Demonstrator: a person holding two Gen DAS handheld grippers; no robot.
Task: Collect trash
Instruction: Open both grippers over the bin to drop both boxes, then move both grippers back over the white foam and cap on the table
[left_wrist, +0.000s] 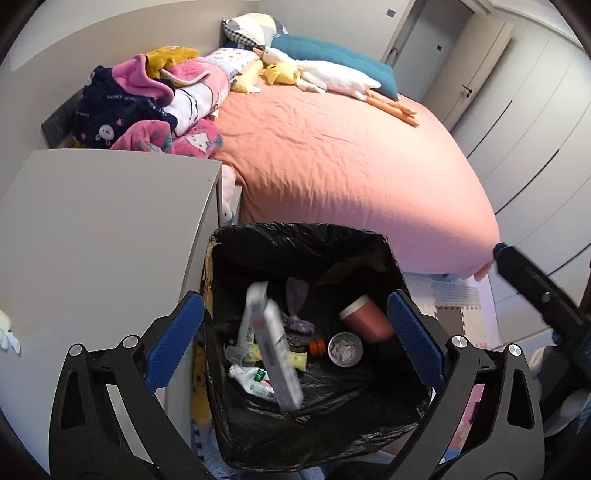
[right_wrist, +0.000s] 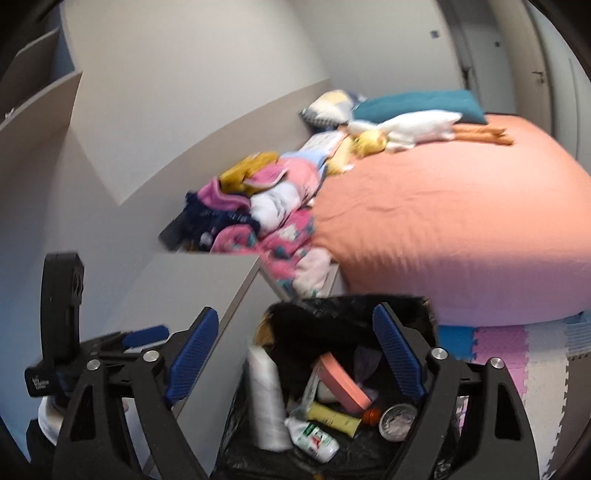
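A bin lined with a black bag (left_wrist: 295, 240) stands on the floor between the grey cabinet and the bed. It holds a white packet (left_wrist: 277, 354), a reddish cup (left_wrist: 365, 317), a metal can (left_wrist: 345, 349), a yellow tube (left_wrist: 295, 360) and a white-green wrapper (left_wrist: 253, 380). My left gripper (left_wrist: 295, 343) is open and empty above the bin. My right gripper (right_wrist: 293, 360) is open and empty above the same bin (right_wrist: 343, 306), where the white packet (right_wrist: 266, 402), a pink box (right_wrist: 343, 384) and the can (right_wrist: 397, 421) show. The right view is blurred.
A grey cabinet top (left_wrist: 99, 229) is left of the bin. A bed with an orange sheet (left_wrist: 351, 166) is behind it, with piled clothes (left_wrist: 147, 107) and plush toys (left_wrist: 325, 74). Foam floor mats (right_wrist: 498, 343) lie to the right. Wardrobe doors (left_wrist: 524, 140) are far right.
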